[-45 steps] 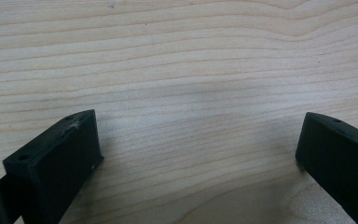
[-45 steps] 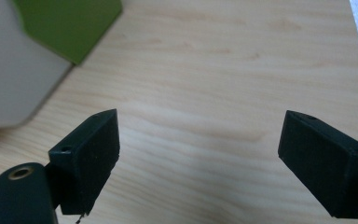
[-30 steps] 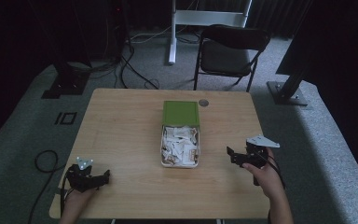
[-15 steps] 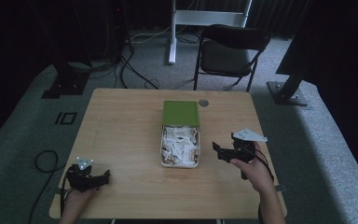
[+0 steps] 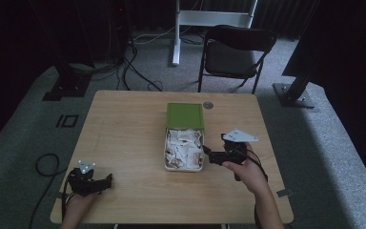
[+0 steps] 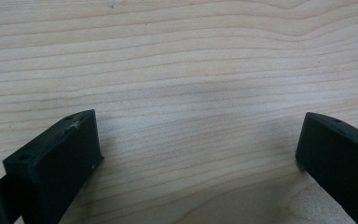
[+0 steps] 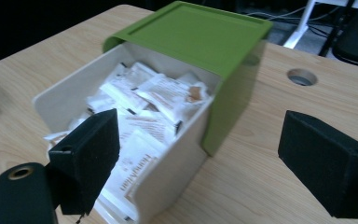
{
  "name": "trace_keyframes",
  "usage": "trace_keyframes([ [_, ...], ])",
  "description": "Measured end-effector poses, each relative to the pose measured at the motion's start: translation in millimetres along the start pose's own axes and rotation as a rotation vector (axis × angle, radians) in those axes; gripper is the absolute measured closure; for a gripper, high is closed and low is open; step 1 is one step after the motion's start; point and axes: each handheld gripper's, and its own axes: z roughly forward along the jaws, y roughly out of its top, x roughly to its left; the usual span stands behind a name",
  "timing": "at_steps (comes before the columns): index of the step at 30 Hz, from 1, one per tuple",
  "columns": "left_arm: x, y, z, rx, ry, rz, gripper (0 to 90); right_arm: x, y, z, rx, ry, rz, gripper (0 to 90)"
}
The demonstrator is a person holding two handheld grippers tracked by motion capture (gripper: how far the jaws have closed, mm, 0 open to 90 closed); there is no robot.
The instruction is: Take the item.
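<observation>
Hovering just beside the white box [image 5: 183, 151] of sachets [image 7: 144, 107] mid-table, the right gripper [image 5: 208, 155] has its fingers spread wide, empty. The left gripper [image 5: 106, 180] rests near the table's [image 5: 124, 129] front-left corner, fingers likewise open.

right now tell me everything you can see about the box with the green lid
The box is a pale cream plastic drawer pulled partway out of a glossy green sleeve that covers its far half. It sits flat near the middle of the wooden table. The open part is heaped with white paper sachets, some printed in brown. The right gripper hangs open at its near corner; whether it touches the box is unclear.
</observation>
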Motion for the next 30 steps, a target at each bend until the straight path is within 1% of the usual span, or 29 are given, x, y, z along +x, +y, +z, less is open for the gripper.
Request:
trace_keyframes([
  [2,0.0,0.0,0.0,0.0,0.0,0.0,0.7,1.9,0.3,1.4,-0.002,0.005,-0.004,13.8],
  [3,0.0,0.0,0.0,0.0,0.0,0.0,0.6,6.1,1.1,4.5,0.0,0.017,-0.007,13.7],
  [9,0.0,0.0,0.0,0.0,0.0,0.0,0.6,15.9,2.9,11.2,0.003,0.049,-0.018,13.7],
  [11,0.0,0.0,0.0,0.0,0.0,0.0,0.6,19.6,3.1,14.1,0.008,0.058,-0.031,13.7],
  [16,0.0,0.0,0.0,0.0,0.0,0.0,0.6,27.8,2.8,21.0,0.018,0.077,-0.048,13.7],
  [18,0.0,0.0,0.0,0.0,0.0,0.0,0.6,30.8,2.0,24.3,0.025,0.083,-0.061,13.7],
  [20,0.0,0.0,0.0,0.0,0.0,0.0,0.6,34.6,1.3,27.2,0.033,0.096,-0.061,13.8],
  [22,0.0,0.0,0.0,0.0,0.0,0.0,0.6,38.8,0.8,30.3,0.036,0.105,-0.072,13.8],
  [26,0.0,0.0,0.0,0.0,0.0,0.0,0.6,48.7,-1.0,37.5,0.05,0.132,-0.086,13.8],
  [30,0.0,0.0,-0.1,0.001,0.0,0.0,0.6,59.0,-4.2,45.6,0.076,0.164,-0.101,13.8],
])
